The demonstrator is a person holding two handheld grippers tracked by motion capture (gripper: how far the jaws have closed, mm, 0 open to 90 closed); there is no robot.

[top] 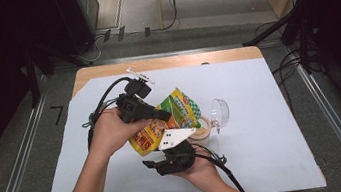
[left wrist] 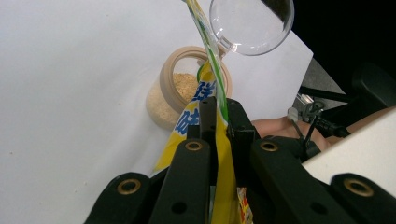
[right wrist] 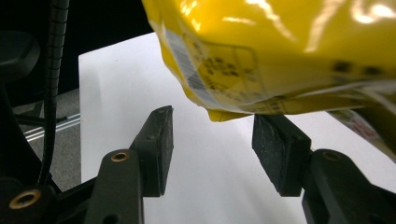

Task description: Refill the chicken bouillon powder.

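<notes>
Glossy yellow printed foil pouch clenched in left gripper, tilted over round beige plastic jar at 3 o'clock of sheet centre. Right gripper released beneath pouch. Jar part-filled with tan granules; pouring apparently unfinished.

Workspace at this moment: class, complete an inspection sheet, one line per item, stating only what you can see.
Surface: white sheet over a wooden table.
Job's things: yellow pouch tilted over an open jar of beige granules; its clear lid hangs beside.
Clutter: small white part at the far edge.
Grippers: left gripper clamps the pouch; right gripper open beneath it.
Cables: black, trailing from both.
Surroundings: grey floor, dark stands.
</notes>
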